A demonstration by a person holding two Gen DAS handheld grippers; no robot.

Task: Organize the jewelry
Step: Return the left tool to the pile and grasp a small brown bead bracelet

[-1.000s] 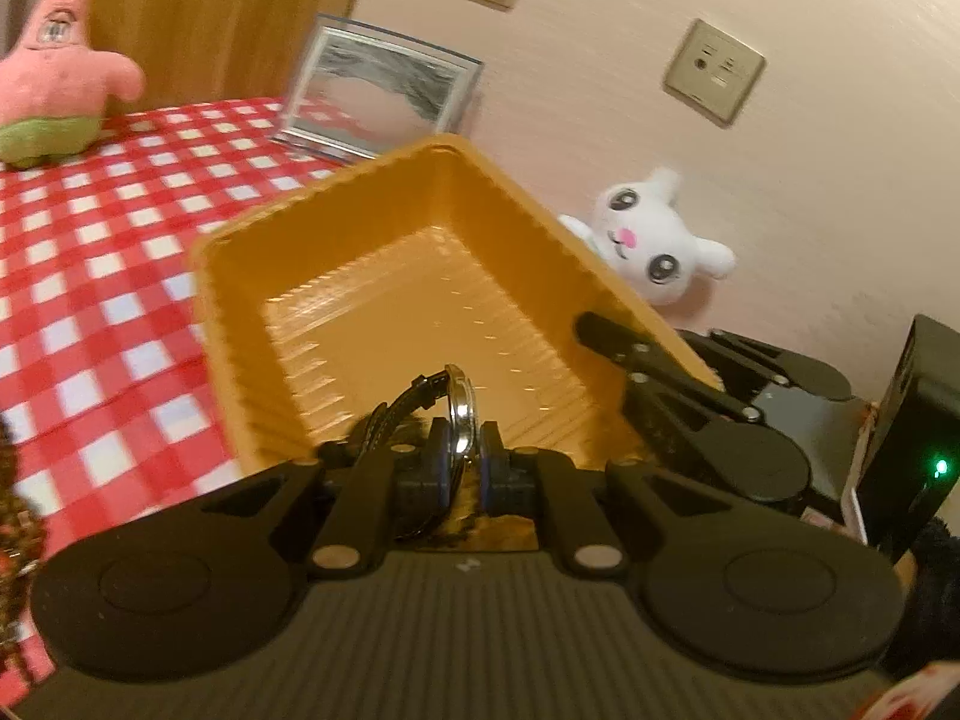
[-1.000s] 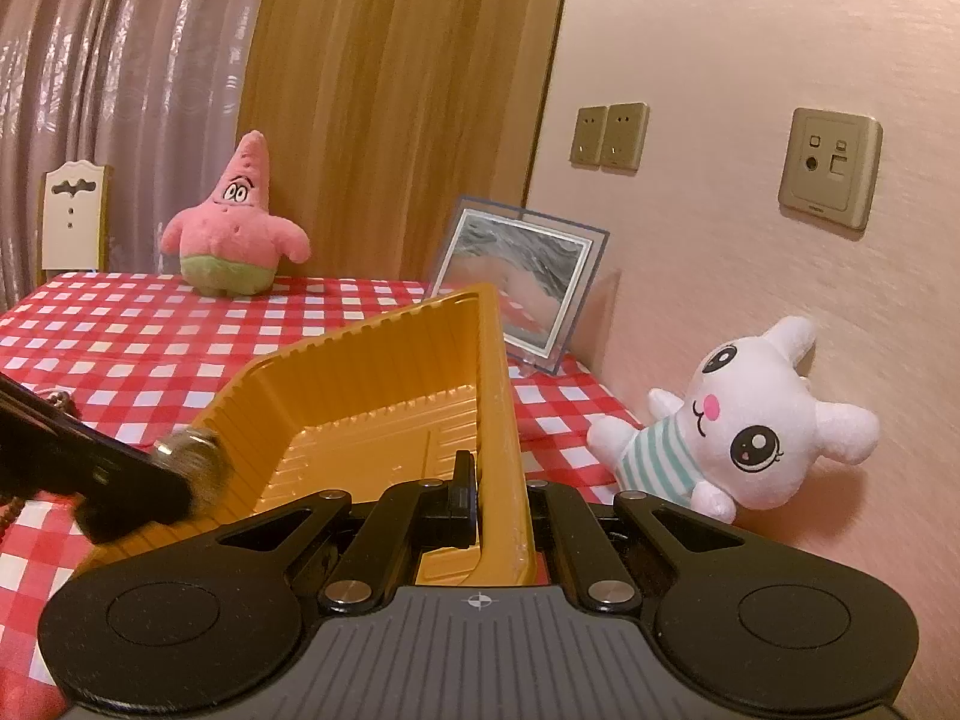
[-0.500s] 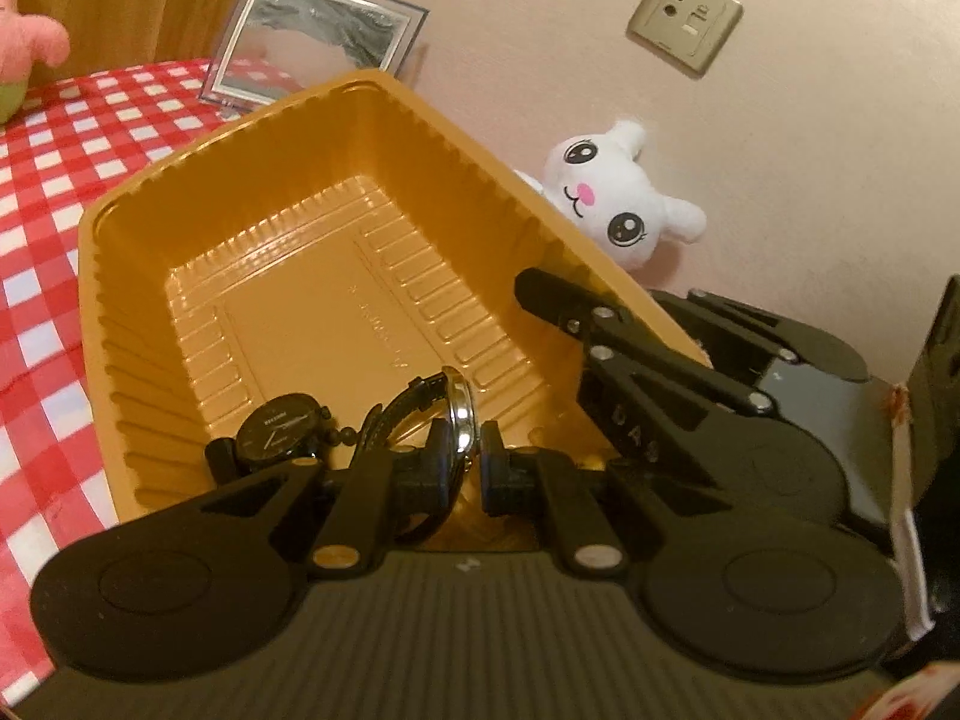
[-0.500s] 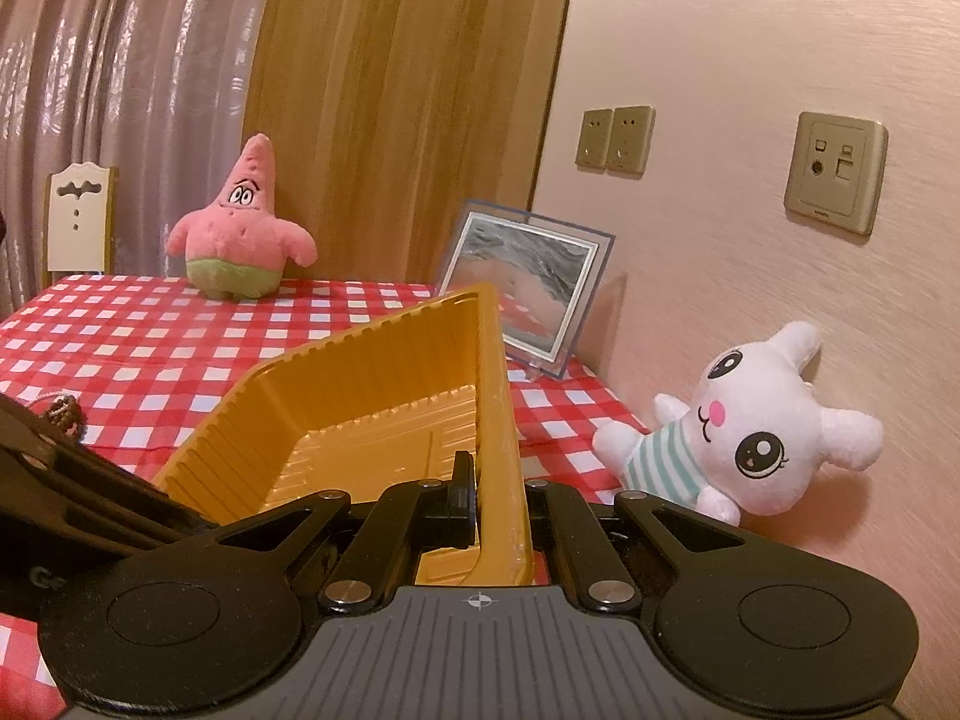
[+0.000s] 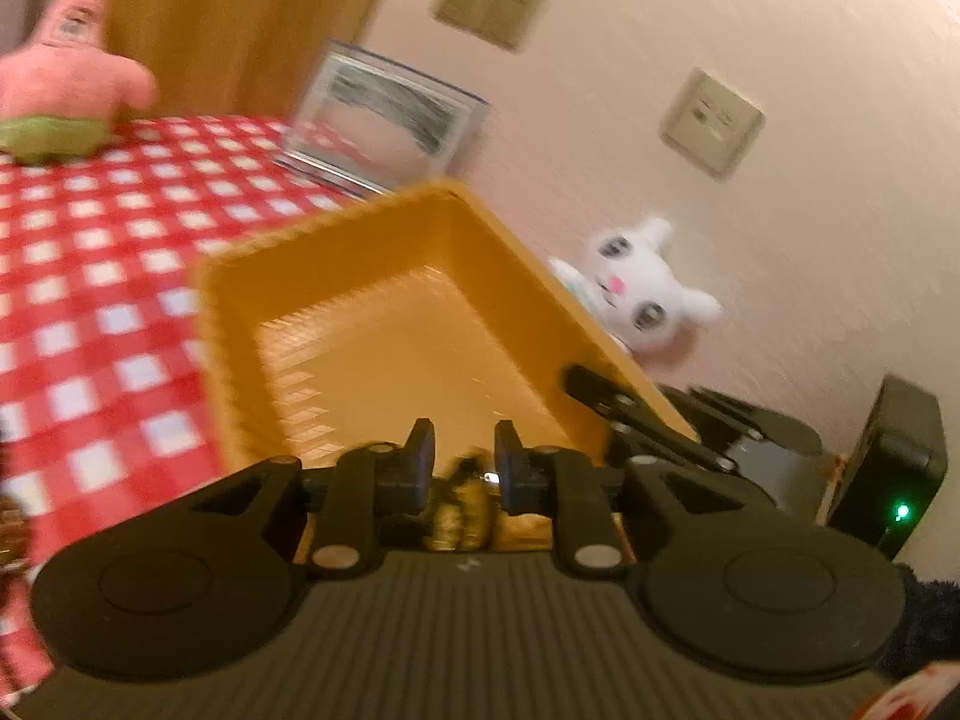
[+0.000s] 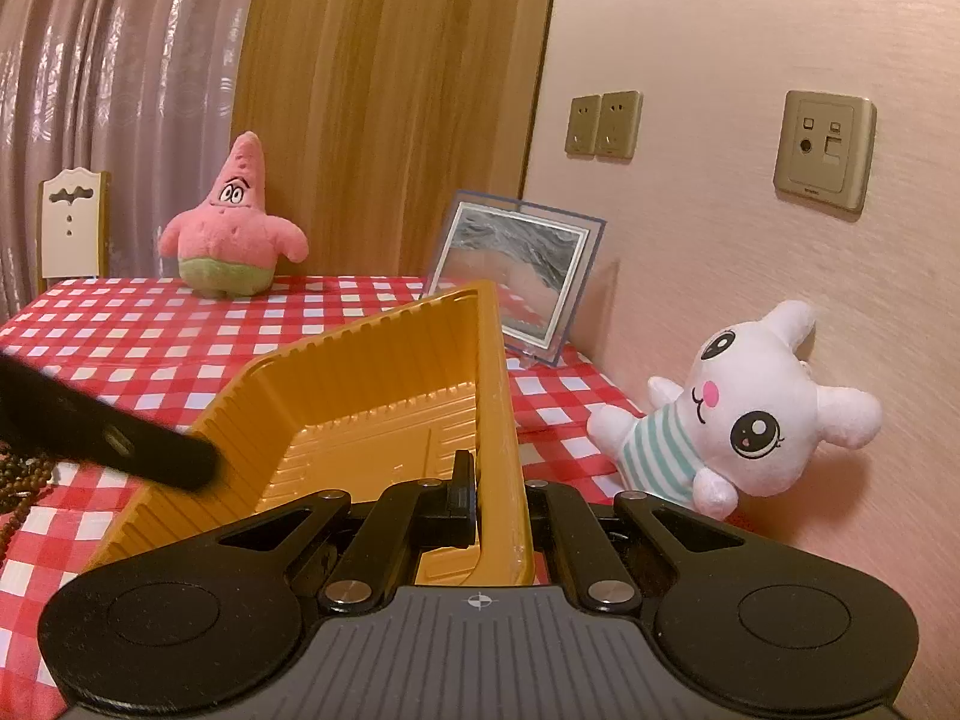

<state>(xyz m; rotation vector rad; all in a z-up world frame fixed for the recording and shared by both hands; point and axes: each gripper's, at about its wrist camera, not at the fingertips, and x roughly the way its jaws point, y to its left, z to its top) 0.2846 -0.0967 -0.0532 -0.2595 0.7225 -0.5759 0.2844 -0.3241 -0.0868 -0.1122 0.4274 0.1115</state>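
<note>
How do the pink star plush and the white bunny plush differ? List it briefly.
The pink star plush is pink with green shorts; the white bunny plush is white with a teal-striped shirt. The star stands upright before the wooden panel; the bunny leans tilted by the wall. Both sit on the checked tablecloth.

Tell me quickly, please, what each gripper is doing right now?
Left gripper: fingers opening, nothing pinched; a blurred watch lies below the gap, in the orange tray.
Right gripper: closed on the tray's side wall, holding it tilted.
</note>
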